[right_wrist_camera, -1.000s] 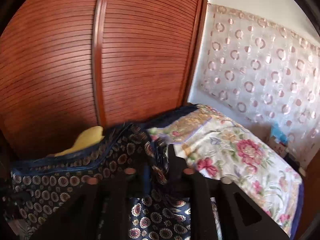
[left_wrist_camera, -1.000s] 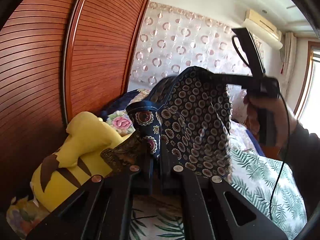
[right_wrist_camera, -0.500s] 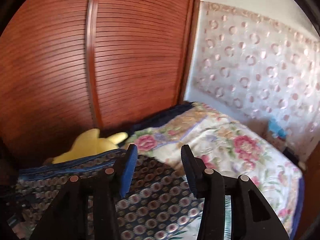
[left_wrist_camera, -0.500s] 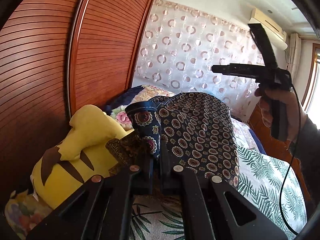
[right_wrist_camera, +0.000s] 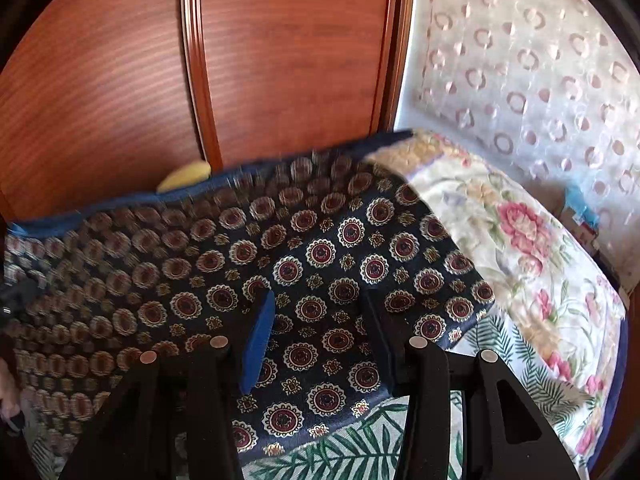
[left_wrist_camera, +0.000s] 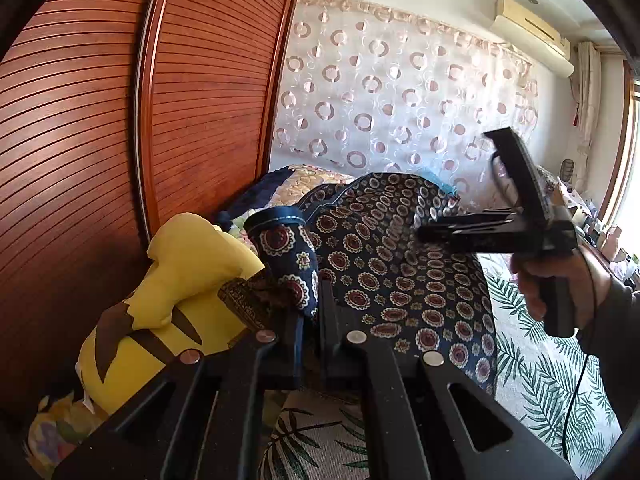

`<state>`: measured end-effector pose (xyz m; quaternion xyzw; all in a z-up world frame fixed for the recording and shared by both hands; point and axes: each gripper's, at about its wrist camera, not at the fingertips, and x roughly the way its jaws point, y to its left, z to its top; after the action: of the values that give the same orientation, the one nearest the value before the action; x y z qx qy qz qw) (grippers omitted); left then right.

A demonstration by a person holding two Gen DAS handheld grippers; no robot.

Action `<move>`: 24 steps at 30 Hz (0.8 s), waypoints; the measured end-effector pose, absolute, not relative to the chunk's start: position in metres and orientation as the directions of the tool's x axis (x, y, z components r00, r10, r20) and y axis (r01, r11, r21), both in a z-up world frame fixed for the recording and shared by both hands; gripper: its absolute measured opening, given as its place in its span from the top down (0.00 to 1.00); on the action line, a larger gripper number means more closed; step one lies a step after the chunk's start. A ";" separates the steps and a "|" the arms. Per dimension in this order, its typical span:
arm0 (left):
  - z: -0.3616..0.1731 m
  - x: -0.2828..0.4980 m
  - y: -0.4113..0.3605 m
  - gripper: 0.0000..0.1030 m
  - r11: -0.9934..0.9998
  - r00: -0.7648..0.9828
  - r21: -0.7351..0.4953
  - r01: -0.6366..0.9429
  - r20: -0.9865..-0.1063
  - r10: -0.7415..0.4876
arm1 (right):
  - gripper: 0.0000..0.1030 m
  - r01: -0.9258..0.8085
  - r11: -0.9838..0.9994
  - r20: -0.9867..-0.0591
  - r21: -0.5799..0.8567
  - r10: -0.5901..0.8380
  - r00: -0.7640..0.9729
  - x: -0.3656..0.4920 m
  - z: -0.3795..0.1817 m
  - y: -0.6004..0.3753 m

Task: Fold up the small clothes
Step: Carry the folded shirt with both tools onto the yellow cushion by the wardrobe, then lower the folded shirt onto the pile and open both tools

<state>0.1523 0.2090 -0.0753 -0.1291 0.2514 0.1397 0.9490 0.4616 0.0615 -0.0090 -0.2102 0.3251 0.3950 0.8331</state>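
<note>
Pinching the cloth's [left_wrist_camera: 404, 280] near corner, the left gripper [left_wrist_camera: 310, 316] keeps its fingers pressed together on the fabric beside the yellow plush [left_wrist_camera: 180, 280]. Moving right: the right gripper [right_wrist_camera: 320, 332], which held the far edge a second ago, now hovers with fingers spread and nothing between them. So the fold has dropped; the cloth drapes over the bed [right_wrist_camera: 532, 280], likely ready for smoothing.

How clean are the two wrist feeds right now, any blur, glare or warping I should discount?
Left wrist view: mostly sharp, but the right gripper is motion-smeared, the window at the right edge blows out, and the red-brown slatted wardrobe door bows from the fisheye. Right wrist view: the navy medallion-print garment is crisp near the fingers and smeared toward its far and left parts; the door slats are blurred.
</note>
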 end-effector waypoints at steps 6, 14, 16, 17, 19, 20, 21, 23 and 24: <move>-0.074 0.153 0.207 0.94 0.935 0.820 -0.137 -0.327 -0.533 0.209 | 0.54 -0.771 0.633 -0.675 -0.073 0.537 0.505 0.451 -0.003 0.068; -0.064 0.139 0.204 0.56 0.942 0.831 -0.111 -0.318 -0.510 0.221 | 0.54 -0.749 0.662 -0.607 -0.015 0.589 0.533 0.403 0.006 0.021; -0.061 0.135 0.200 0.45 0.949 0.836 -0.102 -0.299 -0.508 0.209 | 0.54 -0.747 0.665 -0.593 -0.007 0.598 0.538 0.387 0.011 0.010; -0.060 0.134 0.198 0.40 0.951 0.834 -0.095 -0.296 -0.510 0.209 | 0.54 -0.745 0.667 -0.587 -0.008 0.600 0.543 0.378 0.013 0.005; -0.058 0.129 0.191 0.21 0.956 0.840 -0.080 -0.283 -0.502 0.206 | 0.54 -0.745 0.668 -0.575 -0.010 0.605 0.551 0.363 0.015 -0.010; -0.057 0.126 0.188 0.21 0.959 0.844 -0.074 -0.274 -0.497 0.203 | 0.54 -0.743 0.669 -0.569 -0.012 0.607 0.555 0.355 0.017 -0.014; -0.055 0.124 0.184 0.21 0.961 0.846 -0.065 -0.269 -0.492 0.203 | 0.54 -0.741 0.672 -0.562 -0.012 0.608 0.561 0.346 0.018 -0.021; -0.052 0.119 0.176 0.20 0.964 0.849 -0.048 -0.262 -0.487 0.207 | 0.54 -0.734 0.679 -0.553 -0.002 0.611 0.566 0.329 0.023 -0.039; -0.051 0.116 0.172 0.20 0.966 0.852 -0.045 -0.254 -0.484 0.202 | 0.54 -0.729 0.684 -0.548 0.001 0.611 0.572 0.320 0.023 -0.046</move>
<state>0.1160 0.1722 -0.0506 -0.0538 0.2452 0.1186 0.9607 0.3201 -0.0458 0.0233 -0.1133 0.2624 0.3810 0.8793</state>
